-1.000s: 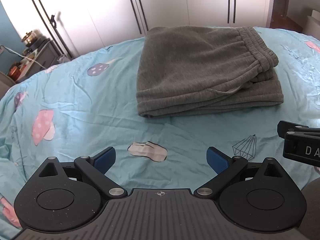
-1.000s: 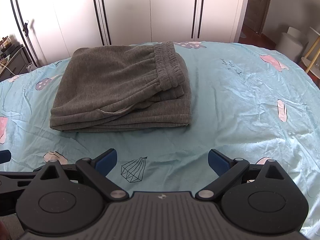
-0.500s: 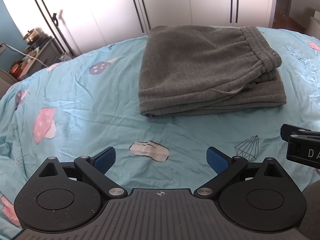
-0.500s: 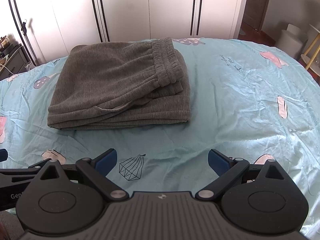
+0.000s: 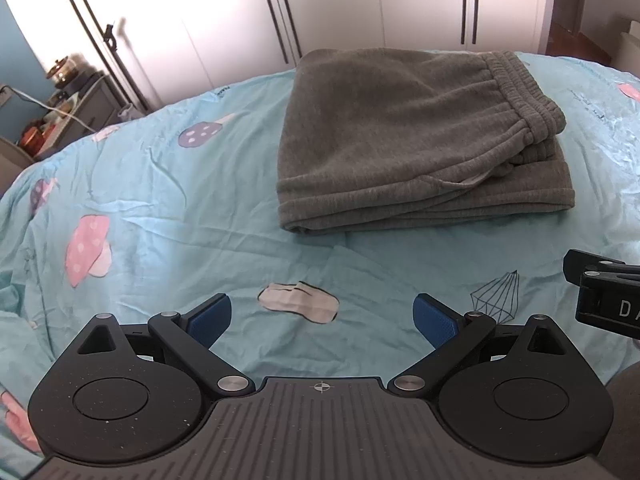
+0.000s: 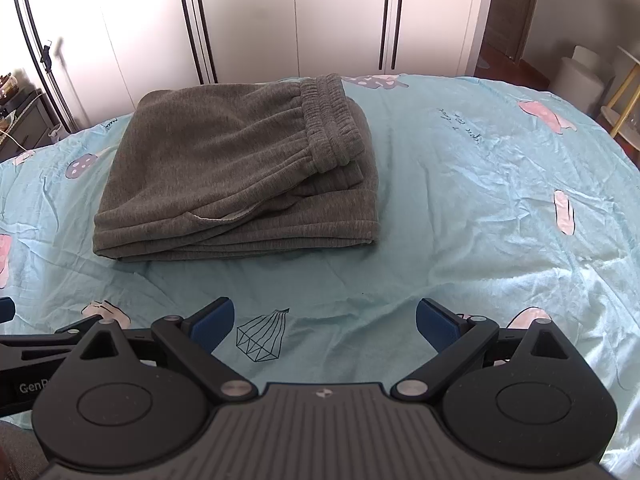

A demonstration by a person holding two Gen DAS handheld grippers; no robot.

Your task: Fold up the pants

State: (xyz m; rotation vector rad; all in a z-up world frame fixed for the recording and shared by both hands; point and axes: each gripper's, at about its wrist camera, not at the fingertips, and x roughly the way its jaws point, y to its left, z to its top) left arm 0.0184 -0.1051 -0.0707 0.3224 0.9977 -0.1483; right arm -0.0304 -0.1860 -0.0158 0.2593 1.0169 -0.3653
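Grey fleece pants (image 5: 400, 136) lie folded into a thick rectangle on the light blue bedsheet (image 5: 160, 200), elastic waistband on top at the right end. The right wrist view shows the same pants (image 6: 224, 168) left of centre. My left gripper (image 5: 322, 316) hovers open over the sheet, well short of the pants' near edge, with nothing between its blue pads. My right gripper (image 6: 325, 320) is likewise open and holds nothing, also back from the pants. The right gripper's black body (image 5: 604, 296) shows at the right edge of the left wrist view.
White wardrobe doors (image 6: 280, 20) stand behind the bed. A cluttered side table (image 5: 60, 108) is at the far left. A white bin (image 6: 580, 68) and a gold-legged stand (image 6: 624, 96) sit beyond the bed's right edge. Bare sheet (image 6: 500, 200) spreads right of the pants.
Both grippers have drawn slightly back and shifted view; the pants sit a little farther up and away in the frames. The pants themselves have not moved.
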